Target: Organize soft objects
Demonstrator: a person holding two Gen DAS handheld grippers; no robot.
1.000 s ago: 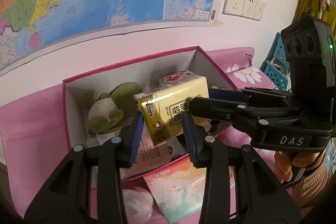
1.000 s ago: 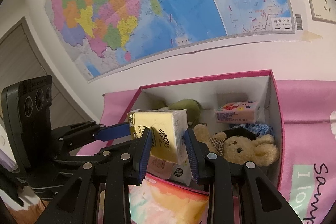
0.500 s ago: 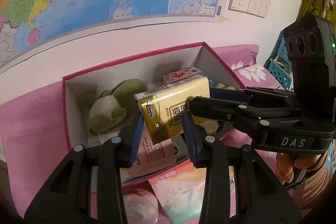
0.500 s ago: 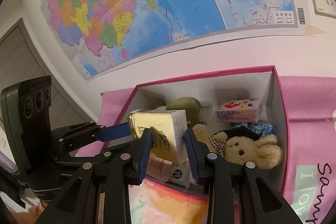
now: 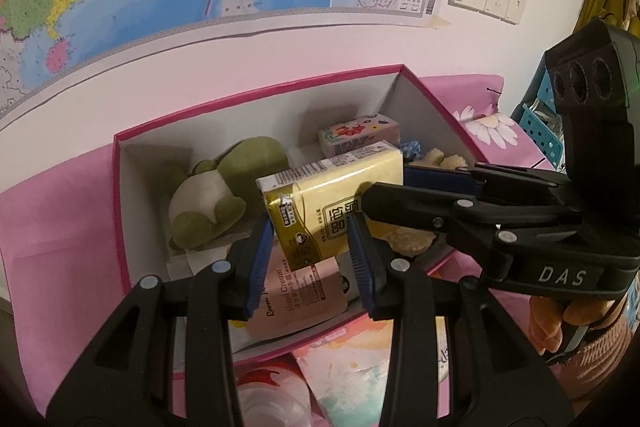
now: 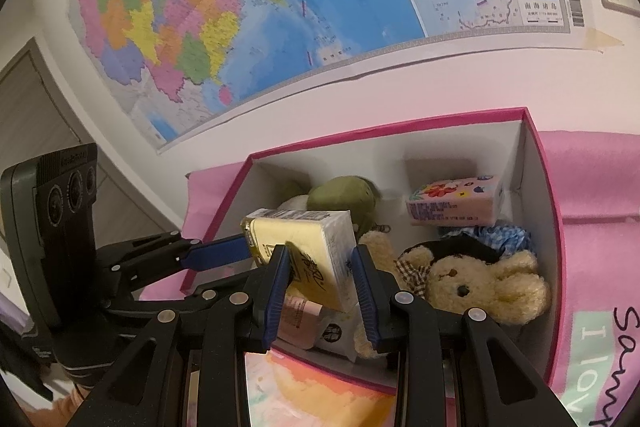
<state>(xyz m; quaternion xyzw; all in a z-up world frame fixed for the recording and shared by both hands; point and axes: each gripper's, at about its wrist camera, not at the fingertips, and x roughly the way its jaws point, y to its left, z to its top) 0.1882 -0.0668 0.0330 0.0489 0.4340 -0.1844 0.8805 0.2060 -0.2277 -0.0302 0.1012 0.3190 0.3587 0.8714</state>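
1. The yellow tissue pack (image 5: 332,203) hangs above the open pink box (image 5: 118,187), over its front half, clear of the things inside.
2. The left gripper (image 5: 310,247) pinches one end of the pack between its blue-padded fingers (image 5: 258,251); the right gripper (image 6: 318,275) pinches the other end the same way, so both pairs of fingers are closed on it.
3. In the left wrist view the right gripper comes in from the right edge and covers the pack's far end; in the right wrist view the left gripper comes in from the left and covers the opposite end.
4. The pack's long axis runs roughly level between the two grippers, along the length of the box, a little tilted; its barcode edge faces up and towards the back wall.
5. A green plush (image 5: 212,195) lies at the box's back left corner, partly behind the pack.
6. A small floral tissue pack (image 6: 454,201) sits against the back wall near the right corner.
7. A tan teddy bear (image 6: 476,283) lies along the right wall; its lower body is cut off by the right gripper's fingers.
8. A pink hand-cream pouch (image 5: 304,301) lies at the front wall beneath the pack, its upper part hidden.
9. Under the pouch something white shows; what it is cannot be made out.
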